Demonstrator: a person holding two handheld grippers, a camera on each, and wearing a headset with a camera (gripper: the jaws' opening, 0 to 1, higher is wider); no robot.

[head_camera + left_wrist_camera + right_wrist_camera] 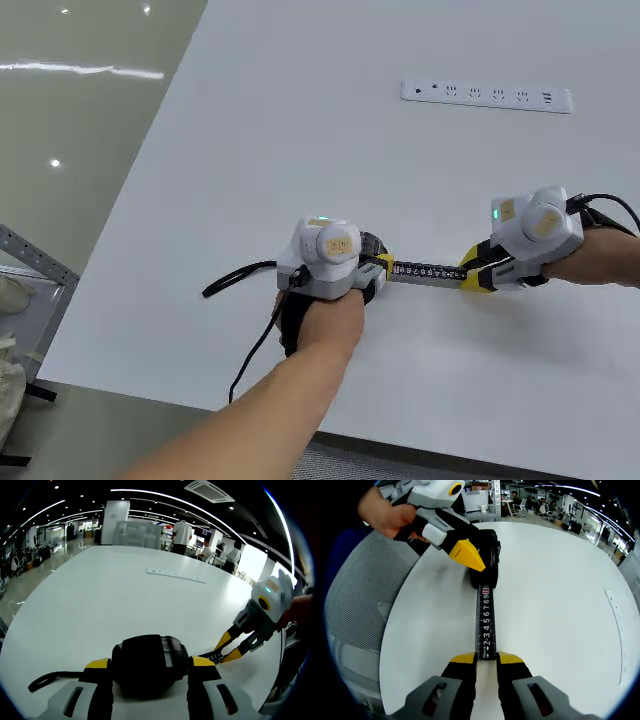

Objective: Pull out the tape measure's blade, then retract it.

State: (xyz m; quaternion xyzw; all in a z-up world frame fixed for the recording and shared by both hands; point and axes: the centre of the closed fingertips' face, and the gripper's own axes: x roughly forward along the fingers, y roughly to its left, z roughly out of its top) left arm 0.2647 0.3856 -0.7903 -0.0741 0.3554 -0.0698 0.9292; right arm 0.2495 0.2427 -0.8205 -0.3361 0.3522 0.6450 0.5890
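A black tape measure case [150, 662] sits on the white table, clamped between the yellow-tipped jaws of my left gripper [150, 666]. In the head view the left gripper [375, 272] covers most of the case [372, 248]. A short length of blade [428, 271] with black numbers runs from the case to my right gripper [470, 272]. The right gripper [486, 657] is shut on the blade's end [486, 630], and the blade lies straight along the table toward the case [487, 555]. A black wrist strap [235, 280] trails left from the case.
A white power strip [487, 96] lies flat at the far side of the white table [300, 130]. The table's near edge [200, 405] is just below my left forearm. A grey mesh chair back [365, 630] stands beside the table. People stand far off [182, 535].
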